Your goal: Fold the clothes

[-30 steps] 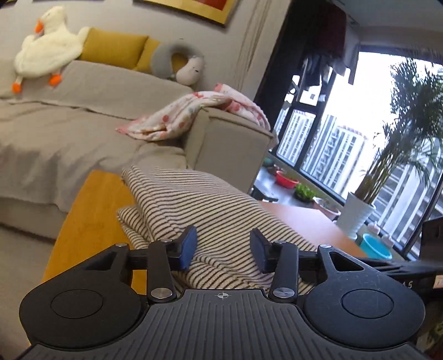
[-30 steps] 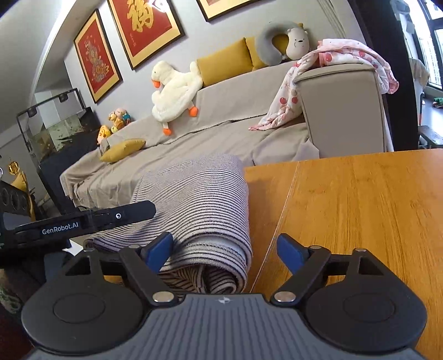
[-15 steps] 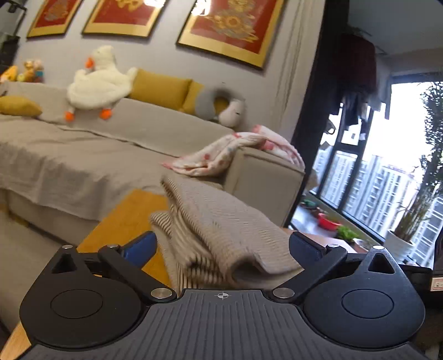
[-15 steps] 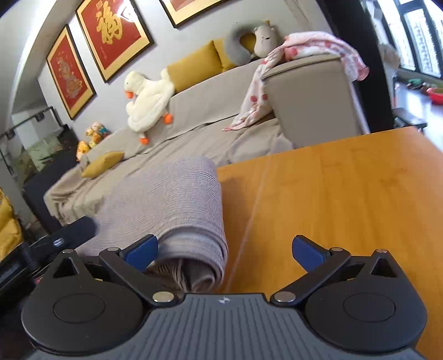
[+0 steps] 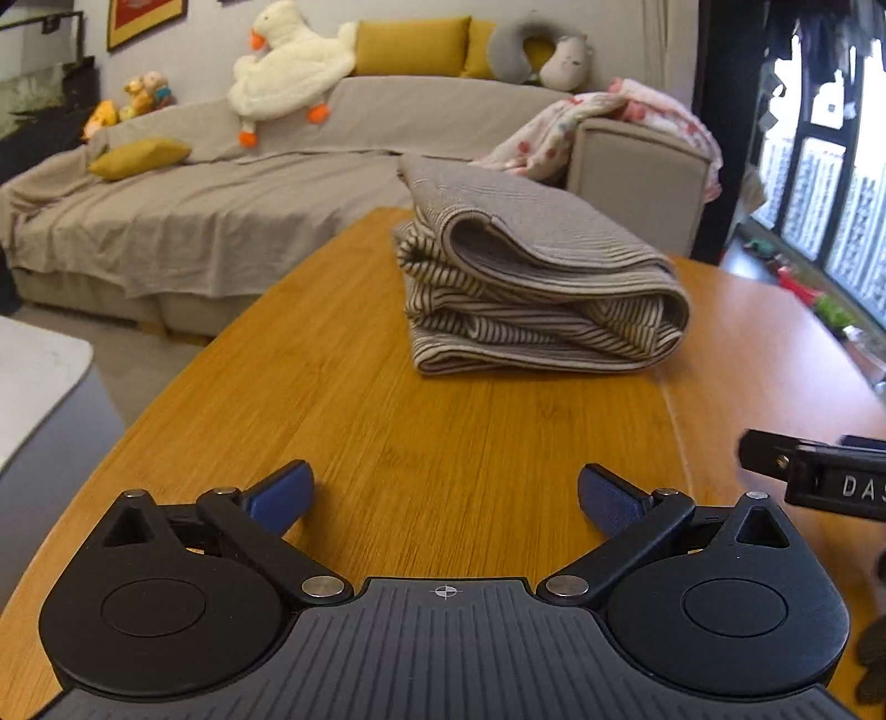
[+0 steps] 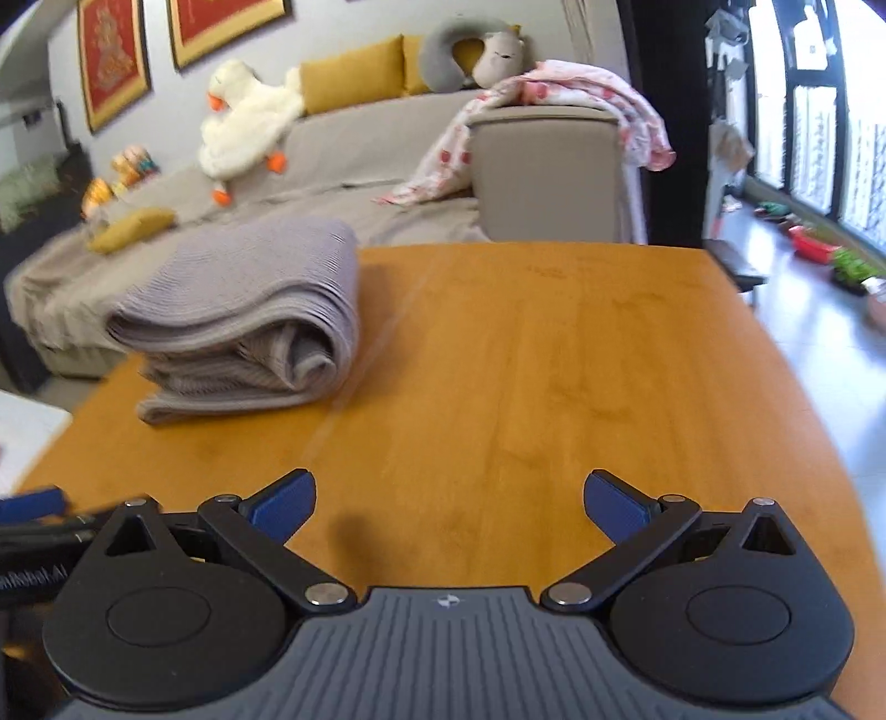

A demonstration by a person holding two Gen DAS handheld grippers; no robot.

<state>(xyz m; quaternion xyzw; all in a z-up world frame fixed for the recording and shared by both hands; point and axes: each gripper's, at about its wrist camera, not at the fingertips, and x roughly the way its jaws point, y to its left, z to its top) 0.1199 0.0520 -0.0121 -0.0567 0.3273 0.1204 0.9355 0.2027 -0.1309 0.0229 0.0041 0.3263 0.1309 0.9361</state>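
Note:
A striped grey-and-cream garment (image 5: 531, 277) lies folded in a thick bundle on the wooden table (image 5: 443, 432); it also shows in the right wrist view (image 6: 249, 315) at the table's left side. My left gripper (image 5: 443, 498) is open and empty, held well back from the bundle above the table. My right gripper (image 6: 448, 504) is open and empty, to the right of the bundle and back from it. Part of the right gripper's body (image 5: 819, 482) shows at the right edge of the left wrist view.
A grey sofa (image 5: 221, 210) stands beyond the table with a plush goose (image 5: 282, 55), yellow cushions (image 5: 410, 39) and a pink patterned blanket (image 6: 554, 111) on its arm. Windows and plants are at the right. The table's left edge (image 5: 183, 382) curves near the floor.
Both grippers opened wide and drew back from the folded garment, which now lies free on the table, farther away in both views.

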